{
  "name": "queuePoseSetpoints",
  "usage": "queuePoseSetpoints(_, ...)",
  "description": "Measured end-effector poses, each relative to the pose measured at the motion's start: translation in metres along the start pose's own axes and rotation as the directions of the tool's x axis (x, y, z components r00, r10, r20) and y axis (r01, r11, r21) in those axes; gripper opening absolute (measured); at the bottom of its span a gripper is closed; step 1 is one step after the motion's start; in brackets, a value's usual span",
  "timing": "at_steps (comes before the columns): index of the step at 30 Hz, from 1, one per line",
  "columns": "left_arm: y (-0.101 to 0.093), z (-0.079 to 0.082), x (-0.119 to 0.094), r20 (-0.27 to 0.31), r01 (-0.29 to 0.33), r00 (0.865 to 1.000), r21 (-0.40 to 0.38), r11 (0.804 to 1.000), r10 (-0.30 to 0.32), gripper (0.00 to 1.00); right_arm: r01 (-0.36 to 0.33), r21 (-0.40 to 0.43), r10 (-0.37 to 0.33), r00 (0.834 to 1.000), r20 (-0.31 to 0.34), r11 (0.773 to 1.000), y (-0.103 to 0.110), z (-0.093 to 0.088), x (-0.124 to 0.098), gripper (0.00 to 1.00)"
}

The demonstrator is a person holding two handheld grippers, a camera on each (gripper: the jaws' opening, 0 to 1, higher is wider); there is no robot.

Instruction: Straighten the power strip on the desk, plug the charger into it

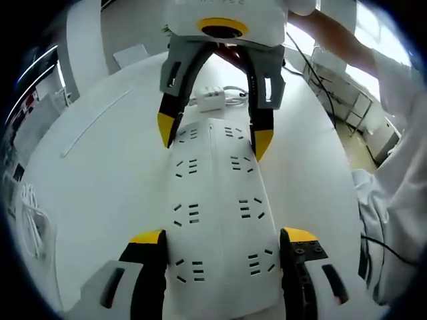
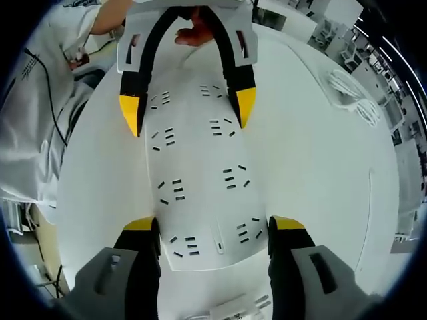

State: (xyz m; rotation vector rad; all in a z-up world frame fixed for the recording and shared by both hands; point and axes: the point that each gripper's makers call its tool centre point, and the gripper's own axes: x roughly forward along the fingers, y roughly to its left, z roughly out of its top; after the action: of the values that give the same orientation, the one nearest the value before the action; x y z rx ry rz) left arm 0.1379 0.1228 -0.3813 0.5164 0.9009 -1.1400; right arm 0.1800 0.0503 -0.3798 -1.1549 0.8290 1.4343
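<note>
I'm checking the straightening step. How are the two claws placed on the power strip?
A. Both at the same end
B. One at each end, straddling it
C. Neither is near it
B: the left claw straddles one end of the power strip, and the right claw straddles the opposite end.

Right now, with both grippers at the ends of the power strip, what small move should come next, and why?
Probably close both grippers and turn the power strip gently into line. The left gripper and the right gripper each have their jaws open on either side of one end, so neither seems to hold it yet. The charger lies beyond the far end, unplugged.
</note>
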Motion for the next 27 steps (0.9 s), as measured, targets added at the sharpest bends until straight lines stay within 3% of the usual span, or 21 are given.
queuePoseSetpoints(27,0.0069,0.0051,0.0040,0.006,0.052,0.999,0.087,0.995,-0.052,0.71,0.035,0.136,-0.027,0.998,-0.059,0.990,0.0050,-0.0100,-0.0024,0.65)
